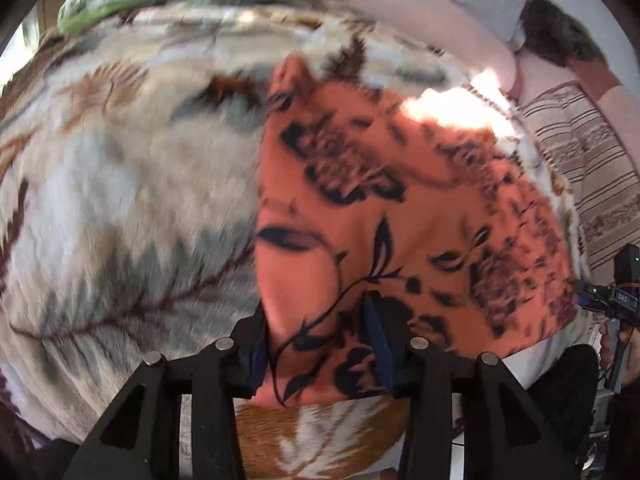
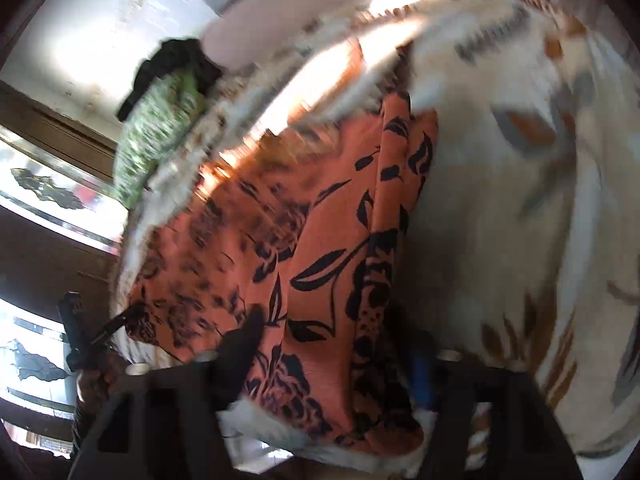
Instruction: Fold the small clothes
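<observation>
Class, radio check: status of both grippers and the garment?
Left gripper open, straddling orange floral garment. Right gripper likewise open over it. Garment flat on blanket. Nothing obstructing.

The left gripper [image 1: 318, 344] reaches forward and downward, its two black fingers [image 1: 378, 344] spread apart with dark blue pads facing inward, orange fabric lying between them without being pinched. Seen from the right wrist camera, that same gripper appears at the lower left edge, gripped by the person's left hand [image 2: 94, 376]. The right gripper [image 2: 332, 360] is tilted and blurred with motion, its fingers also standing apart, one blue pad [image 2: 422, 376] visible on the right finger. From the left wrist camera the right gripper shows at the far right edge, with the person's right hand [image 1: 618, 350] wrapped around its handle.
</observation>
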`<control>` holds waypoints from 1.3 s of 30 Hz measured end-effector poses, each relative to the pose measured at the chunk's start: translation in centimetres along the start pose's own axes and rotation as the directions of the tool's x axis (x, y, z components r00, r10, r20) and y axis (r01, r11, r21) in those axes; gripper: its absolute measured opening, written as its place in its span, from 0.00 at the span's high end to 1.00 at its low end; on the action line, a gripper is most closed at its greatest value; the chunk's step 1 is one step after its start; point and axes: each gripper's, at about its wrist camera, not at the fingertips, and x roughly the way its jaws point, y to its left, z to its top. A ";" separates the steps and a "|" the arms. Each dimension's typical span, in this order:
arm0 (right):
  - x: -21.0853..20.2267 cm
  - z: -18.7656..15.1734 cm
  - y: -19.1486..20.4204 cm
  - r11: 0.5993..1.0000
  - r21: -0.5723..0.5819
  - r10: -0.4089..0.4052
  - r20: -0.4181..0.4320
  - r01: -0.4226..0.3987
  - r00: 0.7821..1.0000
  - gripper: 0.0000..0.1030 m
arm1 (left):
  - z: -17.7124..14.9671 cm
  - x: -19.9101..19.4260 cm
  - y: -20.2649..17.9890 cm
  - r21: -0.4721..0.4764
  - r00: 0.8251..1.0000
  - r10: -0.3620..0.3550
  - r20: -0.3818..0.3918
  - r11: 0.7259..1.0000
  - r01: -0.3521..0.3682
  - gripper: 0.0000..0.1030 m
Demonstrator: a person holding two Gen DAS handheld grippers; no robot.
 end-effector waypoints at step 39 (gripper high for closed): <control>2.7 13.8 1.2 0.902 -0.126 -0.360 0.306 0.412 0.881 0.89 | 14.7 7.2 -2.2 0.208 0.954 0.252 0.161 0.936 -0.283 0.91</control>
